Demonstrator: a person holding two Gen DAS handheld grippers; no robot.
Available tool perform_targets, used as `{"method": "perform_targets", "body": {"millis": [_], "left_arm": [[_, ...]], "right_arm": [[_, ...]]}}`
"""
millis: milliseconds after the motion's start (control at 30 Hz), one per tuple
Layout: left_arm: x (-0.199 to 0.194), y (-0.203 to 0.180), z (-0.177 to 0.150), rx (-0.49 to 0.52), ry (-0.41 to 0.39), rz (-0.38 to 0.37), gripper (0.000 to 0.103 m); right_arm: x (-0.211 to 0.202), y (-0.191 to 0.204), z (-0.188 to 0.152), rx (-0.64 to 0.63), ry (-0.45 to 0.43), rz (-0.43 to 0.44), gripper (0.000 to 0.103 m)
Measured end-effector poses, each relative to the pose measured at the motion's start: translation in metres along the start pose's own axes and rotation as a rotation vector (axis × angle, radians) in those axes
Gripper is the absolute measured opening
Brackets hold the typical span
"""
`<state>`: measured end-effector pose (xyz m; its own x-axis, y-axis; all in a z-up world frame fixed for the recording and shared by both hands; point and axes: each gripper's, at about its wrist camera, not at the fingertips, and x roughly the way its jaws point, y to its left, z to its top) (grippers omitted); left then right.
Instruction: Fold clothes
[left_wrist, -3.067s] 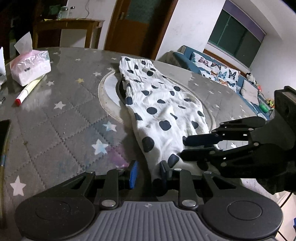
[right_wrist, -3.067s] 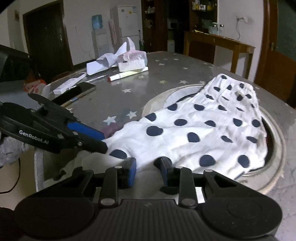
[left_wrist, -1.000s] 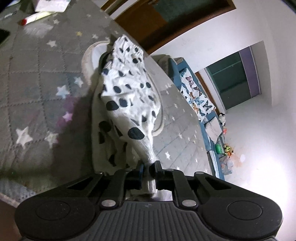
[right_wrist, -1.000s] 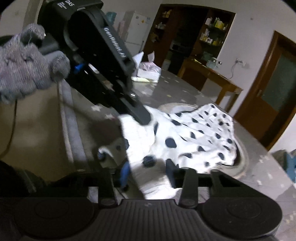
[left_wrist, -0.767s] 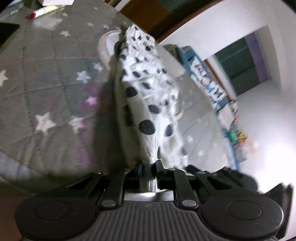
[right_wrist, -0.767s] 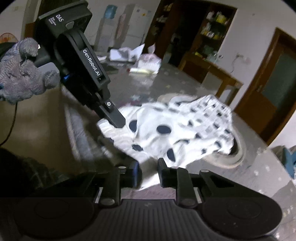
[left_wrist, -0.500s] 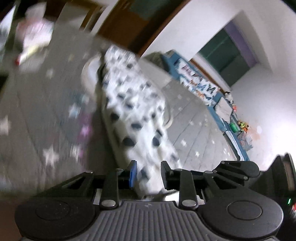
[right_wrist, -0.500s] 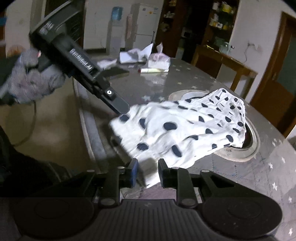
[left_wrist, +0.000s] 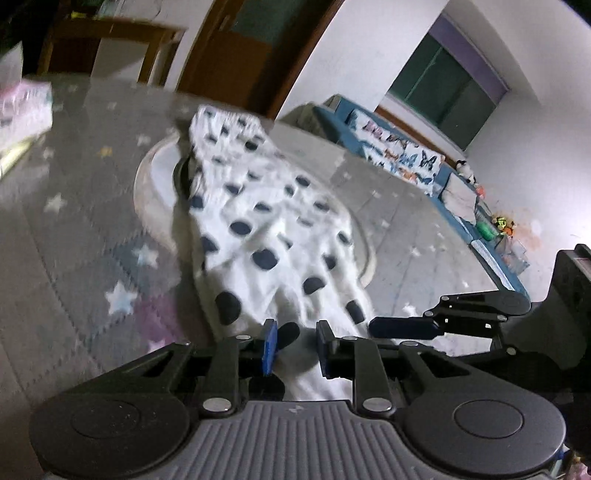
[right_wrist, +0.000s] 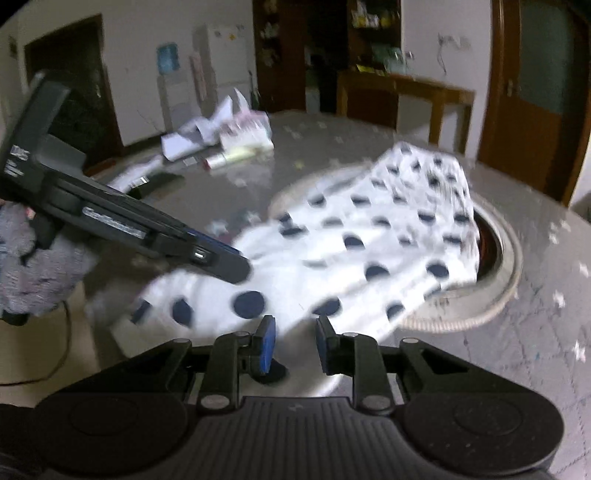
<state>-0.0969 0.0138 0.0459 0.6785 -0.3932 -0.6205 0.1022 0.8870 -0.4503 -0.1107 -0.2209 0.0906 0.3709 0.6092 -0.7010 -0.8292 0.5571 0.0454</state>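
Now the white garment with dark blue polka dots (left_wrist: 258, 229) lies stretched across the grey star-patterned tabletop (left_wrist: 74, 240). Its far end drapes over the pale round ring set into the tabletop (left_wrist: 147, 192), and its near end reaches the table's edge. The left gripper (left_wrist: 295, 347) points down at that near end. Its fingers have just been closing a little, yet they stand apart, with loose cloth in the gap and neither pad pressing on it. The right gripper (right_wrist: 293, 345) hangs just beside it, its fingers likewise released over the hem. A hand in a grey knitted glove (right_wrist: 33, 258) holds the left gripper. A pink tissue pack (left_wrist: 22, 107) sits well apart at the tabletop's far side, blurred.
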Motion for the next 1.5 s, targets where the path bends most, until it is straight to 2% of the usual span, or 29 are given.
{"method": "perform_targets", "body": {"millis": [167,367,567,667,833,967,1067,1167,1233,1333,1433,1500], "left_arm": [[-0.005,0.006,0.000,-0.010,0.010,-0.028,0.023],[-0.007,-0.004,0.026,0.023,-0.047,-0.052,0.023],[0.023,0.010,0.029,-0.001,0.019,-0.014,0.023],[0.024,0.017,0.026,-0.026,0.032,-0.026,0.023],[0.019,0.013,0.034,-0.025,0.022,-0.042,0.023],[0.026,0.009,0.041,-0.036,0.011,-0.036,0.023],[0.030,0.012,0.040,-0.044,0.030,-0.028,0.026],[0.030,0.017,0.037,-0.061,0.039,-0.036,0.026],[0.030,0.019,0.035,-0.065,0.040,-0.042,0.026],[0.030,0.019,0.036,-0.069,0.043,-0.048,0.026],[0.031,0.021,0.037,-0.083,0.047,-0.056,0.026],[0.031,0.022,0.037,-0.091,0.048,-0.057,0.026]], "right_arm": [[-0.007,-0.013,-0.001,0.005,0.042,-0.021,0.022],[-0.003,-0.032,0.031,-0.008,-0.026,-0.048,0.023],[0.034,-0.072,0.049,0.049,-0.022,-0.096,0.023],[0.045,-0.098,0.043,0.095,0.035,-0.146,0.023],[0.040,-0.113,0.054,0.114,0.003,-0.145,0.026],[0.053,-0.119,0.073,0.113,-0.029,-0.107,0.027],[0.076,-0.125,0.082,0.108,0.010,-0.095,0.027],[0.092,-0.134,0.086,0.099,0.057,-0.120,0.027],[0.095,-0.141,0.093,0.096,0.054,-0.128,0.027],[0.100,-0.153,0.114,0.100,0.022,-0.130,0.038],[0.116,-0.168,0.141,0.106,-0.012,-0.142,0.044],[0.131,-0.179,0.156,0.115,-0.024,-0.154,0.054]]}}
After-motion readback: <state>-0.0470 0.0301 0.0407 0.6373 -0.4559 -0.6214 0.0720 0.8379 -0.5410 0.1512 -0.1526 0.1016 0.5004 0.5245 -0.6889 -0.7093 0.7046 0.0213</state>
